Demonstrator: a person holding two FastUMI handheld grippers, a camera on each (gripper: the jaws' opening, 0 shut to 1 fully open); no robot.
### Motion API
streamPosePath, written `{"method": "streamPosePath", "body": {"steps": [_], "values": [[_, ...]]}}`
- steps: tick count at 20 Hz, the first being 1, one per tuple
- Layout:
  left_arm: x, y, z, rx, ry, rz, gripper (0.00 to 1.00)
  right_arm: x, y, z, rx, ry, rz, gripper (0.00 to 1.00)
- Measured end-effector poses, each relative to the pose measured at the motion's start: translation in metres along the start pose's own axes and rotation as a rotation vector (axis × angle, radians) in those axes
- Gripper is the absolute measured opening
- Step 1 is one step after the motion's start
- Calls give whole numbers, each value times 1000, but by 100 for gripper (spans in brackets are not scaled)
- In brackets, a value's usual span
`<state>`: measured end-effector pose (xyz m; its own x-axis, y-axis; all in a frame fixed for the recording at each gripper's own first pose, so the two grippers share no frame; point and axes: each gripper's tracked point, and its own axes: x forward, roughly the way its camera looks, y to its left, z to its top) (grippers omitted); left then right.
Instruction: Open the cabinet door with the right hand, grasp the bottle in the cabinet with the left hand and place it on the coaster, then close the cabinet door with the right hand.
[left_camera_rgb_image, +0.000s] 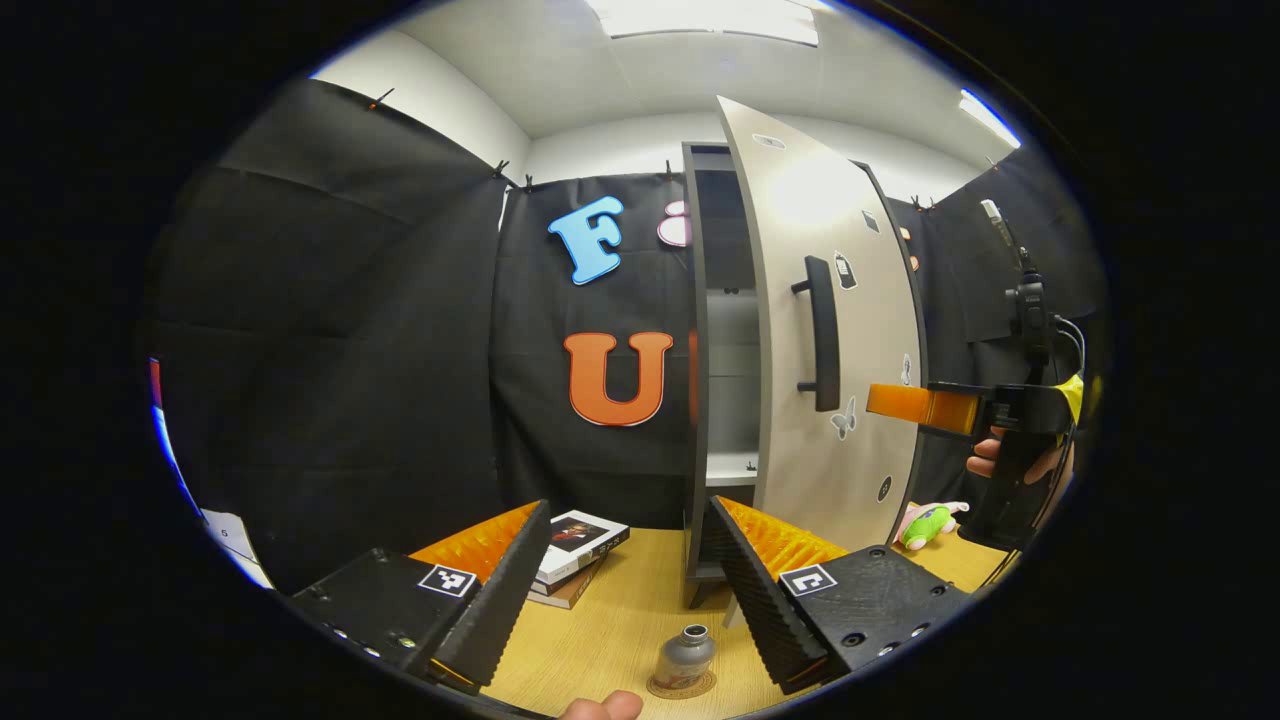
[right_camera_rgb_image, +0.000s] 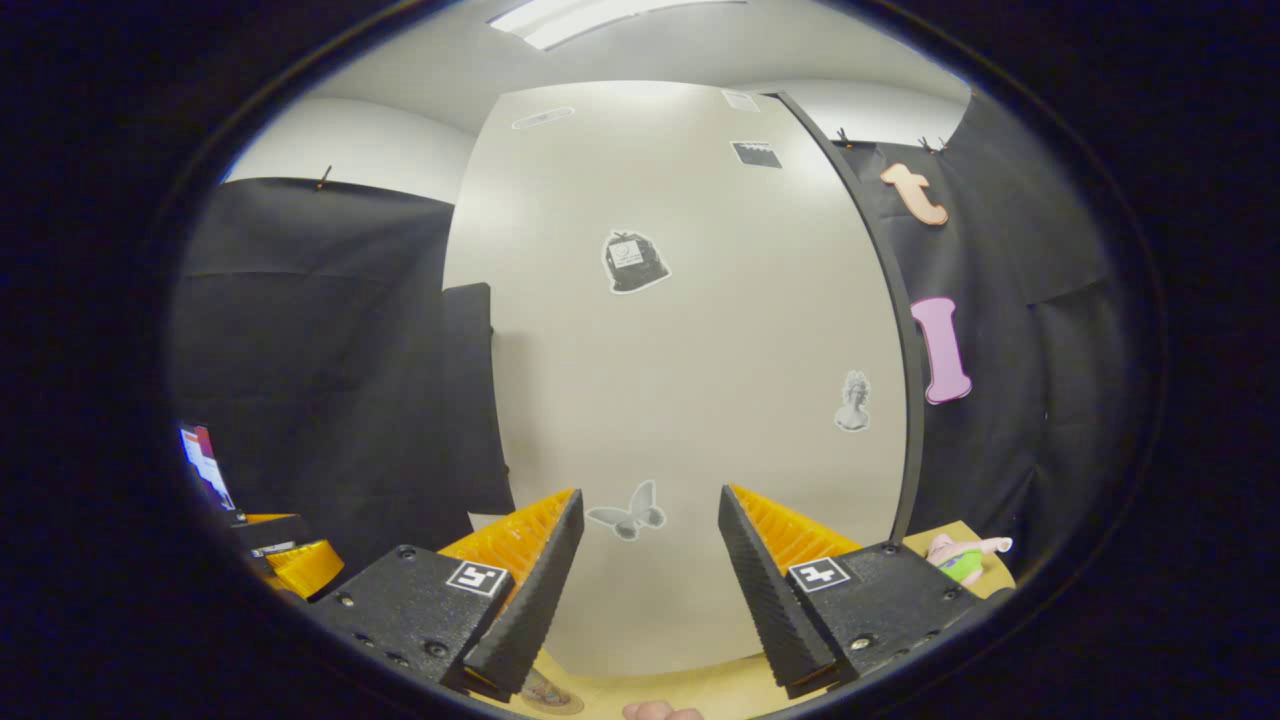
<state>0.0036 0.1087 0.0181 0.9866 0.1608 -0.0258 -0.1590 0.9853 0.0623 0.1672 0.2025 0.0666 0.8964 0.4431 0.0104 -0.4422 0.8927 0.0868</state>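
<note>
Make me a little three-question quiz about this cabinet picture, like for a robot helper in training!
1. True or false: the bottle already sits on the coaster.
2. The cabinet door is: A) shut, B) partly open, C) taken off.
3. Fill in: a green and pink ____ lies on the table right of the cabinet.

Key: 1 true. 2 B. 3 plush toy. Both the left tongs and right tongs are open, holding nothing.

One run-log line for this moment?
bottle: on coaster | cabinet door: open | left gripper: open | right gripper: open
</note>
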Motion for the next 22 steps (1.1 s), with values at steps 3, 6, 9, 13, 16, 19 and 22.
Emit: {"method": "streamPosePath", "body": {"steps": [3,6,9,13,16,19,22], "values": [[1,-1,-3,-11,3,0,94,-11,-7,4,-5,-2,-14,88],[2,-10,-5,-27,4,-12,94,-38,-19,10,-17,-15,-48,88],[3,-25,-3,-37,-12,-39,94,-79,-34,17,-27,-25,-92,88],[5,-47,3,-26,-33,-83,94,-159,-80,14,-52,-45,-256,88],[2,-65,4,-25,-40,-116,94,-218,-122,8,-49,-49,-399,88],[-5,-78,-7,-27,-34,-137,94,-266,-156,-10,-39,-32,-518,88],[-14,-92,-12,-34,-28,-159,95,-297,-179,-20,-19,-19,-599,88]]}}
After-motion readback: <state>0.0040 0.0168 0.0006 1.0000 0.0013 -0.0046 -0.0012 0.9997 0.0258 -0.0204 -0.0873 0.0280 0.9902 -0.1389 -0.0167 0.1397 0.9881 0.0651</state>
